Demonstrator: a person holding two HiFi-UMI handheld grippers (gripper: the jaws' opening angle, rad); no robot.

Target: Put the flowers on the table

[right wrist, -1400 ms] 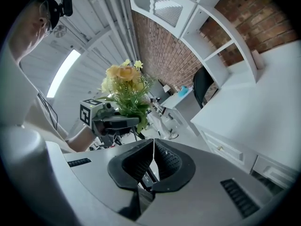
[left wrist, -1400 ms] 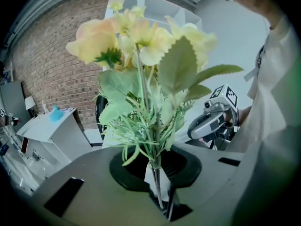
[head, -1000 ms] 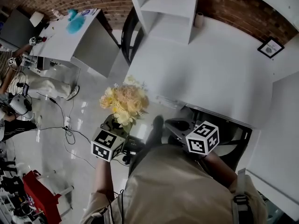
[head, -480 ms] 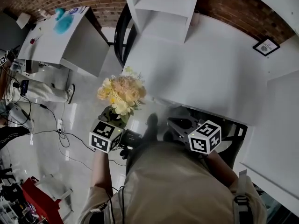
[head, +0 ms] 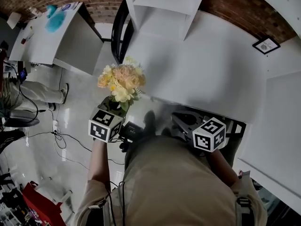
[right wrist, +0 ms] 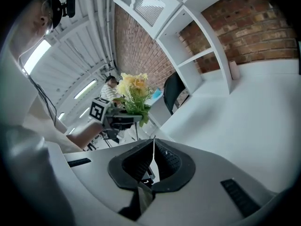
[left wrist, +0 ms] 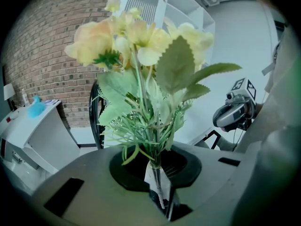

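Observation:
A bunch of pale yellow and peach artificial flowers point(head: 120, 81) with green leaves stands upright over the floor, just off the left front edge of the white table point(head: 211, 74). My left gripper point(head: 115, 109) is shut on the stems. In the left gripper view the thin stems point(left wrist: 157, 185) are pinched between the jaws and the blooms point(left wrist: 141, 36) fill the upper frame. My right gripper point(head: 182, 122) is held low by the table's front edge, shut and empty; in its own view the jaws point(right wrist: 152, 147) meet with nothing between them, and the flowers point(right wrist: 131, 89) show at the left.
A white shelf unit point(head: 160, 8) stands at the table's back, with a black chair point(head: 120, 32) to its left. A small framed picture point(head: 265, 44) lies at the table's far right. Another white desk point(head: 51, 36) stands at the left, a person point(head: 23, 91) beside it, and cables point(head: 66, 135) lie on the floor.
The flowers and both grippers have come slightly closer to the white table's edge. The left gripper's hold on the stems is the same, and the right gripper stays shut.

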